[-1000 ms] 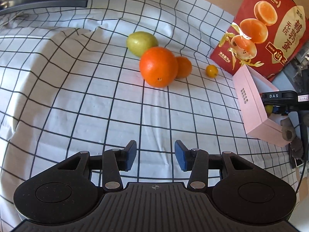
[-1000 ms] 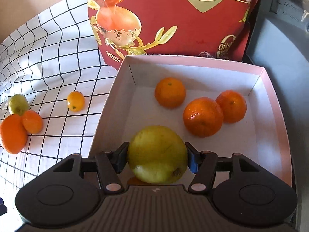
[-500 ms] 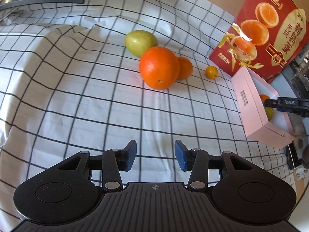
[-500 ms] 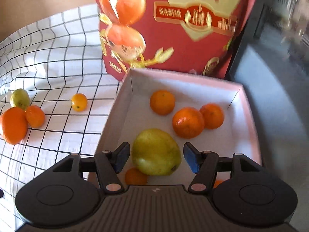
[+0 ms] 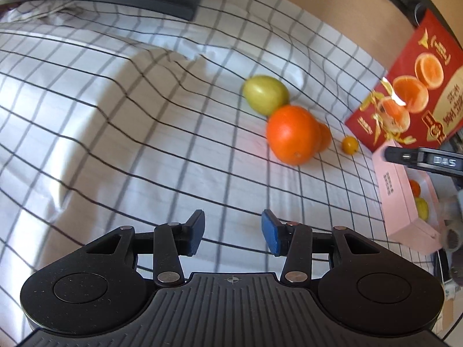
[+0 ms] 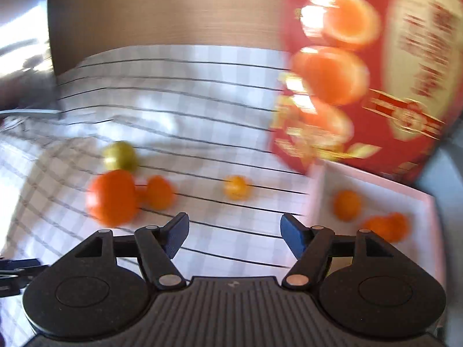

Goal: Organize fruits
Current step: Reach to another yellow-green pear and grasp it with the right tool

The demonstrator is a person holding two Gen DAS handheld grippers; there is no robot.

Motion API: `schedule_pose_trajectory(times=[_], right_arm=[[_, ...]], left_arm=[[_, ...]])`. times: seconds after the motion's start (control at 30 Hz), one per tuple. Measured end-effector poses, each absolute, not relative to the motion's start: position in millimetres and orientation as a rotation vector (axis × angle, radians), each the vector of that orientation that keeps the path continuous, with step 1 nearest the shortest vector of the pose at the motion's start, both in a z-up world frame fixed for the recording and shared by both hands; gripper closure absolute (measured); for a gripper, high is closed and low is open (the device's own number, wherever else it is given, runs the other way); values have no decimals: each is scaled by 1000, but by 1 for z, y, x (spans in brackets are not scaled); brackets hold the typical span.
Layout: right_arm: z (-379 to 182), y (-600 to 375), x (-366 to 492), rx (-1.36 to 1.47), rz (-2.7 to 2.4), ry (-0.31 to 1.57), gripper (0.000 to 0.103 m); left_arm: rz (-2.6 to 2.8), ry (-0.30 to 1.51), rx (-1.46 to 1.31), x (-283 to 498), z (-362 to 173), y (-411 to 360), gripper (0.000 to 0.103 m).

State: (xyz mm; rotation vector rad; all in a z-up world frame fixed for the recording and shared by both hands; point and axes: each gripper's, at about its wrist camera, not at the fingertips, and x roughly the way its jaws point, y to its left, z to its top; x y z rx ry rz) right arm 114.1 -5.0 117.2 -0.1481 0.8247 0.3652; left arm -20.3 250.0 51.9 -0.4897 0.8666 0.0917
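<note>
On the checked cloth (image 5: pixel 144 133), the big orange (image 5: pixel 292 134) lies at one o'clock from the empty, parted left gripper (image 5: pixel 233 232) and well clear of its jaws, while the right gripper (image 6: pixel 234 237), jaws opening on nothing, has it at ten o'clock, the pink box (image 6: pixel 376 179) at three.

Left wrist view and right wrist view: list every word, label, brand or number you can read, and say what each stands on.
"DAS": white letters on the black body of the right gripper at the right edge of the left wrist view.
Red box: Chinese print and a round seal, too small and tilted to read.
Pink box: two short lines of dark print on its side wall, too small to read.
Right wrist view: the red box's print is motion-blurred, unreadable.
</note>
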Motion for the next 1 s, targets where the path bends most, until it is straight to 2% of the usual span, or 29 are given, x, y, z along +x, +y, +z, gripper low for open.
schedule_pose_trajectory(times=[0.3, 0.57, 0.6, 0.63, 0.67, 0.9, 0.97, 1.0], right_arm=[[105, 118, 118, -278, 553, 829, 31], [93, 169, 151, -321, 517, 794, 31], [97, 174, 158, -319, 524, 795, 30], [99, 180, 165, -318, 535, 804, 24], [100, 189, 177, -320, 563, 838, 22], [69, 224, 240, -404, 579, 1061, 22], [61, 225, 249, -400, 573, 1114, 24], [58, 225, 250, -404, 569, 1124, 29]], left_arm=[[84, 841, -581, -42, 42, 281, 55], [73, 854, -619, -52, 33, 300, 55], [71, 851, -618, -52, 34, 302, 55], [69, 848, -616, -53, 36, 304, 55], [68, 844, -613, -54, 37, 306, 55], [62, 823, -607, -63, 44, 322, 55], [67, 830, -617, -64, 40, 327, 55], [70, 836, -623, -65, 37, 329, 55]])
